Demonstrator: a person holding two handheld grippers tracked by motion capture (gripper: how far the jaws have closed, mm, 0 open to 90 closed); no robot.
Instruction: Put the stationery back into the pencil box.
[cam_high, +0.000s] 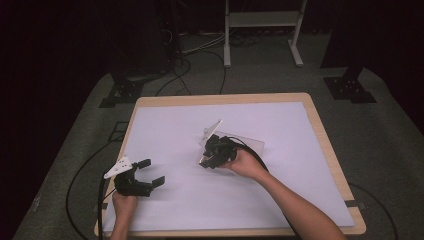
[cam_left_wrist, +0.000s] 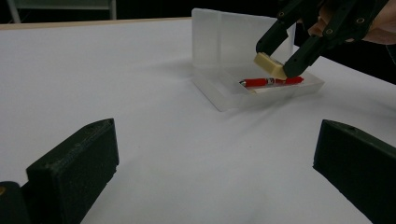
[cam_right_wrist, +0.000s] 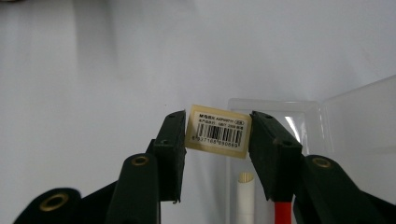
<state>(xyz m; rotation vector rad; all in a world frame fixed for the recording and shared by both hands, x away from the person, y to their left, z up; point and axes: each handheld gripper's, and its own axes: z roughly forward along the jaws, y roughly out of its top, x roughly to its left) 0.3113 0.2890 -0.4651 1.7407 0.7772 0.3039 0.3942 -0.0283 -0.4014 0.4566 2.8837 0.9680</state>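
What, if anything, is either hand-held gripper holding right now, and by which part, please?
The right hand-held gripper pinches a cream eraser by its two short ends, above the open clear case. The left hand-held gripper holds nothing.

Clear plastic box (cam_left_wrist: 219, 44) looked frosted, smooth; cream eraser (cam_right_wrist: 217, 131) matt with paper barcode label; red pen (cam_left_wrist: 271, 82) glossy; table (cam_high: 327, 145) edge wood, white matt sheet (cam_high: 165, 130).

cream eraser (cam_right_wrist: 217, 133) with a black barcode label; red pen (cam_left_wrist: 271, 82) with a silvery tip; translucent frosted pencil case (cam_left_wrist: 219, 42); black right gripper (cam_left_wrist: 280, 58); black left gripper (cam_high: 150, 172); white table cover (cam_high: 165, 135), pale wood table (cam_high: 325, 145) edge.
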